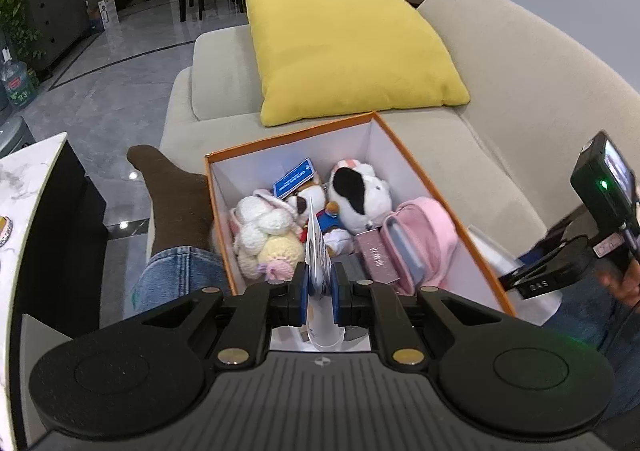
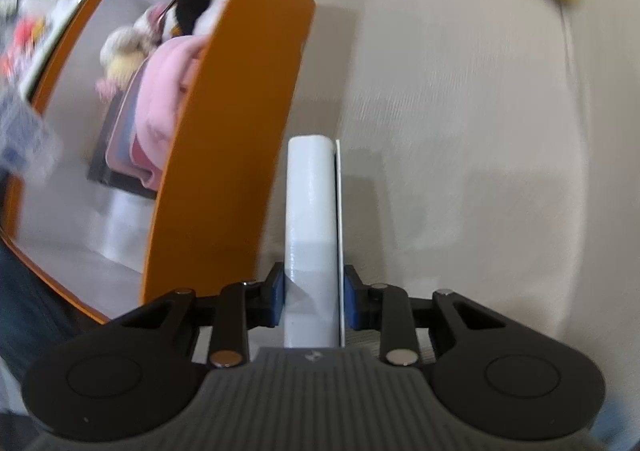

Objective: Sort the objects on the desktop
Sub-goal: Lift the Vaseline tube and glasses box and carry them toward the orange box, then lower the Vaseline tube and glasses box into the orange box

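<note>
Two fisheye wrist views showed a sorting job on a beige sofa [image 1: 520,91]. An orange box [image 1: 404,155] with white inner walls filled the middle of the left wrist view, its long axis running from lower right to upper left of the frame. Inside lay plush toys [image 1: 360,195], a pink pouch [image 1: 424,235] and a blue card [image 1: 294,177].

The left claw [image 1: 319,287], at the lower centre of that view, was closed tight on a thin white packet [image 1: 318,247] that stood on edge between the blue pads and rose straight up the frame. The packet hung over the box's near end, above the toys, so the box lay just ahead of and below this claw.

The right claw [image 2: 314,293] appeared at the lower centre of the right wrist view, narrowed onto a white pack [image 2: 312,211] with a thin white flap along its right side. Both pads looked pressed to it. Its long axis pointed up the frame, in line with the fingers. The pack sat outside the box, just right of the orange wall [image 2: 224,131], over bare sofa cushion. The box's opening lay to the upper left of this claw, past that wall.

Judged from this, the left claw was the nearer to the box, already over it; the right needed to carry its pack leftward over the wall
</note>
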The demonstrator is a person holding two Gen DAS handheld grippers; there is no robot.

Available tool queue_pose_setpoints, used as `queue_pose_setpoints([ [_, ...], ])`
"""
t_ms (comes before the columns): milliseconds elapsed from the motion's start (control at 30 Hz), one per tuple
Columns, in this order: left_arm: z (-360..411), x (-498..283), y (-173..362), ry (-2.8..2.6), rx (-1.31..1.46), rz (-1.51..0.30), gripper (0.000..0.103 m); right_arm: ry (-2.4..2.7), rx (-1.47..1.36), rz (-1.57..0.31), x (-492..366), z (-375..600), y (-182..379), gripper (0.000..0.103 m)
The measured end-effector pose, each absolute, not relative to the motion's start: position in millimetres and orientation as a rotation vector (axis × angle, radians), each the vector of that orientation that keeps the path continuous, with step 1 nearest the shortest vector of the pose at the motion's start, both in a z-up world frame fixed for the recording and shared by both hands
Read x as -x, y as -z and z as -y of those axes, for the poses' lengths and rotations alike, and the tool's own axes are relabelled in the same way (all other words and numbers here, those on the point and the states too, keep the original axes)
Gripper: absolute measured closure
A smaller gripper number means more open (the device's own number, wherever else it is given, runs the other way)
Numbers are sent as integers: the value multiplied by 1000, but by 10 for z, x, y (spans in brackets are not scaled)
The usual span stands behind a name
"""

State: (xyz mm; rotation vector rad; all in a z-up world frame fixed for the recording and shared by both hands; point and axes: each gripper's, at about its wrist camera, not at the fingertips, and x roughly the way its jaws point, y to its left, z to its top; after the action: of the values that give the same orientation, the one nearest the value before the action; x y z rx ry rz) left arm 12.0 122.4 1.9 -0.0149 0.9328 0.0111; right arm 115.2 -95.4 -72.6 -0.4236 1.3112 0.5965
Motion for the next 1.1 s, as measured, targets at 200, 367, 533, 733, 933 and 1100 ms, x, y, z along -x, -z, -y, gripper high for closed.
queue_pose_setpoints([
  [200, -1337, -253, 133, -82, -3, -982, 91, -605, 578, -1295, -1165, 814, 834, 72],
  [367, -1312, -289, 276, -134, -95, -999, 91, -627, 578, -1315, -1133, 835, 925, 72],
  [533, -1280, -345, 476, -137, -133, -1004, 91, -644, 550, -1337, -1267, 861, 951, 72],
  [733, -1344, -386, 689, -119, -103, -1013, 90, -678, 563, -1332, -1232, 893, 891, 72],
  [933, -1448, -355, 806, -96, -30, -1043, 89, -728, 593, -1249, -1086, 926, 493, 72],
  [1100, -1488, -298, 757, -78, 12, -1023, 89, -776, 657, -1114, -911, 898, -35, 72],
])
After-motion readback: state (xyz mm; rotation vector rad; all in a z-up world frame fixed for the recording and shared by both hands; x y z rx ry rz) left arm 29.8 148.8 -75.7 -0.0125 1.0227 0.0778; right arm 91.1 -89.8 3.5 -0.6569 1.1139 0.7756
